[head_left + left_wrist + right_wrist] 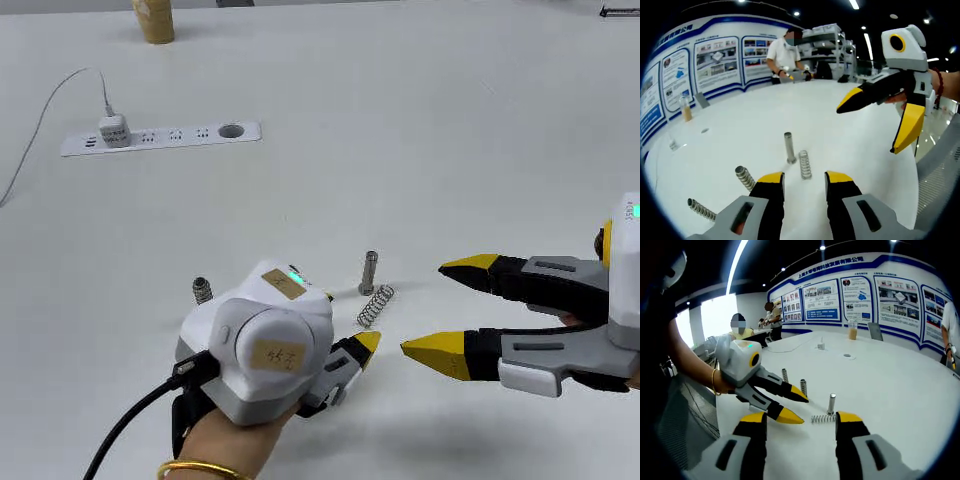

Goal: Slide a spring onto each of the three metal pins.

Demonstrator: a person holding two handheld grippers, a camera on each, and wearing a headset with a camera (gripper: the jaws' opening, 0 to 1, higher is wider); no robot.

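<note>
A bare metal pin stands upright on the white table, with a loose spring lying flat right beside its base. Further left, a pin wearing a spring pokes out beside my left gripper's body. My left gripper is open, its tips just short of the loose spring and the bare pin. Two sprung pins stand to its left. My right gripper hovers open to the right of the spring, empty. From its own view, the spring lies just ahead of its jaws.
A white power strip with a plugged charger and cable lies at the back left. A tan cup stands at the far edge. People stand at a distant bench. Bare white table stretches behind the pins.
</note>
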